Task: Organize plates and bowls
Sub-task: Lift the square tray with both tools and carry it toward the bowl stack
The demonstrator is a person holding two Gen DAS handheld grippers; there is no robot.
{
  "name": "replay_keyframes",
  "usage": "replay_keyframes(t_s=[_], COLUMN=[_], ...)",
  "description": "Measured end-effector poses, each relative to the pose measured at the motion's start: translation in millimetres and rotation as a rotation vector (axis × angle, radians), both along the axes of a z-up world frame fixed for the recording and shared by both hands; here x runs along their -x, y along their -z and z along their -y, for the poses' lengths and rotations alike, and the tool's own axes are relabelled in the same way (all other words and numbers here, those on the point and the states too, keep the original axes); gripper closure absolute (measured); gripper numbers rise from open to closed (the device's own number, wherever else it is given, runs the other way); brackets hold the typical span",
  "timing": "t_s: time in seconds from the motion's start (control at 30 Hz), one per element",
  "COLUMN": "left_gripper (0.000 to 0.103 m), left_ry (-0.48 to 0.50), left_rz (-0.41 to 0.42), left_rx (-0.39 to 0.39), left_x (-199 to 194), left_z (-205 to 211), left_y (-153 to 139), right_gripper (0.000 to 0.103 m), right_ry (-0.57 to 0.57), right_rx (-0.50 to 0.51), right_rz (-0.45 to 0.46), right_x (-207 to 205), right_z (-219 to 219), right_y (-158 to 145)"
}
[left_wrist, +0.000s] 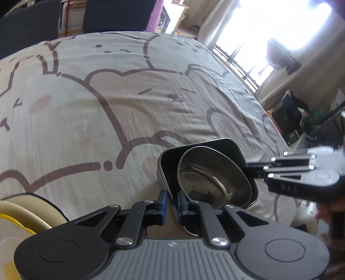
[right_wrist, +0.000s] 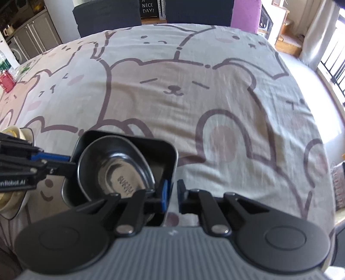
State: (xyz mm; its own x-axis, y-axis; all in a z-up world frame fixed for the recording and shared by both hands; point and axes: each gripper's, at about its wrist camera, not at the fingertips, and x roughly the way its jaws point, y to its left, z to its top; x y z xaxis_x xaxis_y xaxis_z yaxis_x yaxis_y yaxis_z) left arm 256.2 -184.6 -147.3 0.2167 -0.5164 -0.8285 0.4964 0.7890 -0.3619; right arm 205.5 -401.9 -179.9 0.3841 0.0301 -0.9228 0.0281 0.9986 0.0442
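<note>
A black square dish (left_wrist: 170, 163) with a round steel bowl (left_wrist: 207, 183) nested inside it sits at the near side of the bear-print tablecloth (left_wrist: 107, 97). My left gripper (left_wrist: 171, 201) is shut on the dish's near wall, with a blue pad on each side of it. My right gripper (left_wrist: 251, 170) comes in from the right and grips the opposite rim. In the right wrist view my right gripper (right_wrist: 172, 193) clamps the dish (right_wrist: 159, 150) at its right wall. There my left gripper (right_wrist: 72, 163) holds the left rim beside the steel bowl (right_wrist: 120, 172). I cannot tell whether the dish touches the cloth.
A cream bowl (left_wrist: 25, 215) with something yellow in it stands close on the left and also shows as the cream bowl (right_wrist: 15, 133). Dark chairs (right_wrist: 107, 13) line the table's far edge. Bottles (right_wrist: 6, 79) stand at the far left. The cloth's edge drops off at the right.
</note>
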Motion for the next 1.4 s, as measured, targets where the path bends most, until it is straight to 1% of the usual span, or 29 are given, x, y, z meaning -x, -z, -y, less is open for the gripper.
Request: replay_keyframes(t_s=[0.1,0.2,0.3,0.37,0.5,0.67,0.83,0.93,1.17,1.27,1.4], left_gripper=[0.092,0.092,0.092,0.092,0.094,0.096,0.096,0.096,0.096,0.096,0.096], left_ry=[-0.033,-0.060,-0.077,-0.090,-0.113,-0.127,-0.141,-0.142,-0.163,-0.180,-0.211], left_rz=[-0.017,-0.039,-0.059,-0.069,-0.073,-0.059,-0.059,-0.034,-0.001,0.011,0.054], left_rx=[0.018,0.031,0.034,0.038,0.045,0.050,0.080,0.089,0.173,0.228,0.315], left_x=[0.3,0.0,1.0,1.2,2.7,2.7,1.1,1.3,1.4,2.2,4.1], left_z=[-2.7,-3.6,-3.4,-4.0,-4.3,-5.3,-8.3,-10.0,-24.8,-35.7,-56.5], left_y=[1.5,4.9,7.6,8.9,9.8,7.4,2.4,-5.6,-29.8,-44.5,-70.6], right_gripper=[0.092,0.091,0.091,0.091,0.096,0.096,0.097,0.097,0.097,0.097,0.097], right_ry=[0.026,0.063,0.084,0.073,0.055,0.052,0.061,0.059,0.073,0.083,0.082], right_rx=[-0.040,-0.090,-0.131,-0.135,-0.122,-0.118,-0.129,-0.109,-0.145,-0.181,-0.229], right_rz=[0.016,0.063,0.045,0.039,0.035,0.036,0.073,0.112,0.185,0.239,0.322], right_x=[4.8,9.4,8.7,7.6,6.1,6.5,9.9,13.0,17.9,21.1,26.7], right_z=[5.2,12.3,18.6,19.2,16.5,15.9,18.0,15.3,20.4,21.8,21.9], right_y=[4.0,5.2,9.6,10.9,10.2,6.8,-3.1,-11.5,-35.9,-53.2,-77.2])
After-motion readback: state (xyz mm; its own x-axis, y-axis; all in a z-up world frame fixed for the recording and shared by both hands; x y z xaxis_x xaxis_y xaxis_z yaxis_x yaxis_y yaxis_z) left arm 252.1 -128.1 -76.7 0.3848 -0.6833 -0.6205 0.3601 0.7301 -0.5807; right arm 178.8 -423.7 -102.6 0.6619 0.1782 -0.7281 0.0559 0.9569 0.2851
